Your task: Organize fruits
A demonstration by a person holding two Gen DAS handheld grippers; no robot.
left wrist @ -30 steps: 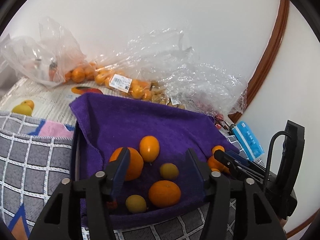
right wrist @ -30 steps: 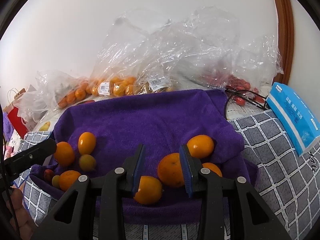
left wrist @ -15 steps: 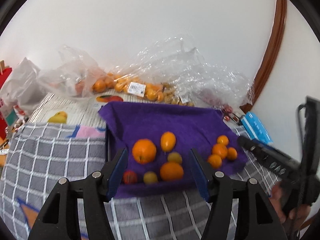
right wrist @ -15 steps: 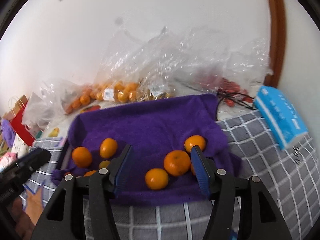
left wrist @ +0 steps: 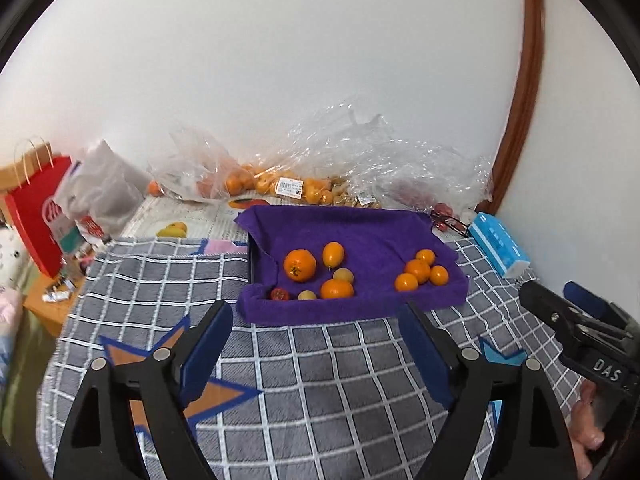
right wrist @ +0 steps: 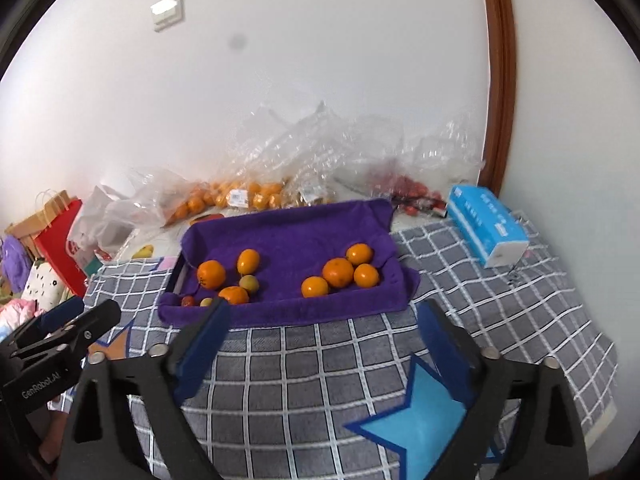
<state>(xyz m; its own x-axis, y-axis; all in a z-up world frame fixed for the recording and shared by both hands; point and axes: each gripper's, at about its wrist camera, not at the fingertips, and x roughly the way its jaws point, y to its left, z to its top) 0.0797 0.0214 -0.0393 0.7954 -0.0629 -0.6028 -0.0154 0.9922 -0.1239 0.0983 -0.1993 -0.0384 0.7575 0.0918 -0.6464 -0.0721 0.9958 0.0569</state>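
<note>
A tray lined with a purple towel (left wrist: 360,228) (right wrist: 292,224) sits on a grey checked blanket. On its left lie a big orange (left wrist: 299,265) (right wrist: 211,274), an oval orange fruit (left wrist: 333,254), another orange (left wrist: 337,289), small yellowish fruits and a red one (left wrist: 279,293). On its right is a cluster of small oranges (left wrist: 418,271) (right wrist: 338,272). My left gripper (left wrist: 318,344) is open and empty, pulled back over the blanket. My right gripper (right wrist: 324,340) is open and empty, also short of the tray.
Clear plastic bags of oranges (left wrist: 280,184) and other fruit lie against the wall behind the tray. A blue tissue pack (left wrist: 498,246) (right wrist: 486,224) lies at the right. A red paper bag (left wrist: 34,208) and a grey bag stand at the left.
Both grippers have drawn back from the tray and lifted. The right jaws opened from a narrow gap around the oranges to wide. The fruit stays on the towel.
</note>
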